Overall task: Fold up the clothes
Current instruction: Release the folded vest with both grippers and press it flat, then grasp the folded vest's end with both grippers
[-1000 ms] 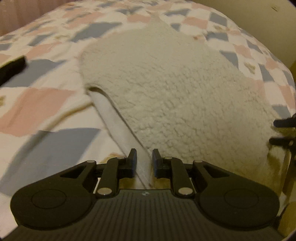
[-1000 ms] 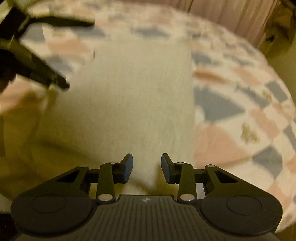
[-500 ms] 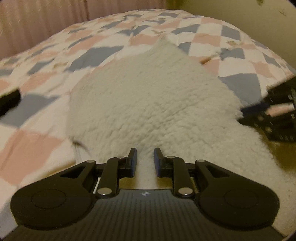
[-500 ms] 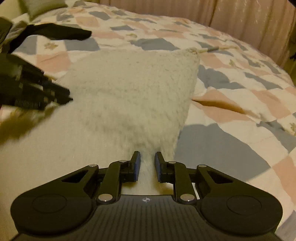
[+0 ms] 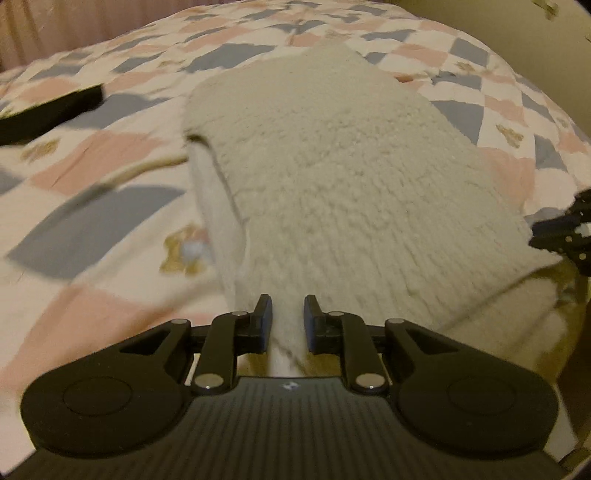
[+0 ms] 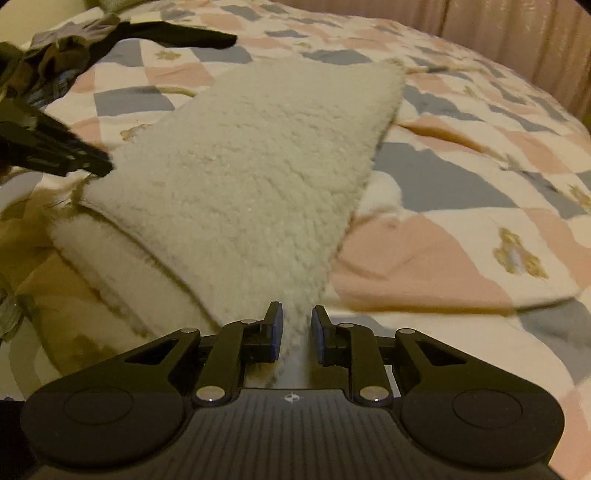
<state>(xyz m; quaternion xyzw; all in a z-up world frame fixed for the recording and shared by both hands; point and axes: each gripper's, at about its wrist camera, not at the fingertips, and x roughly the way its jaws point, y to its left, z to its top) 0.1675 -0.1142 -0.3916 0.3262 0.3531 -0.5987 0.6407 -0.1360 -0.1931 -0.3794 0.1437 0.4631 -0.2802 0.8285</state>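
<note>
Left gripper (image 5: pixel 287 319): its jaws are drawn in on a near edge of the fleece garment (image 5: pixel 332 177); cloth runs between the pads and they pinch it.
Right gripper (image 6: pixel 297 330): the same, jaws pressed onto the other near corner of the fleece, with cloth between them.
Other-arm view: the right gripper shows as a dark shape at the right edge of the left camera (image 5: pixel 561 236); the left gripper shows at the left edge of the right camera (image 6: pixel 51 151).
Place of the garment: it lies on the bed, on a checked quilt (image 5: pixel 103 229) in pink, grey-blue and cream. Its near end is held up by both grippers; the far end rests on the quilt.
Layers: a smoother pale layer (image 5: pixel 218 206) shows under the woolly top layer on the left side, so the piece looks already doubled.
Dark clothing: a black piece (image 6: pixel 177 35) lies at the far left of the bed, well apart from the fleece.
Handling, my judgement: soft, thick, light, not slippery and not fragile. It will sag between the two grips, and the bulk resists a sharp crease.
Where to hold: at the two near corners, taking both layers together, so the under layer does not slide out.
</note>
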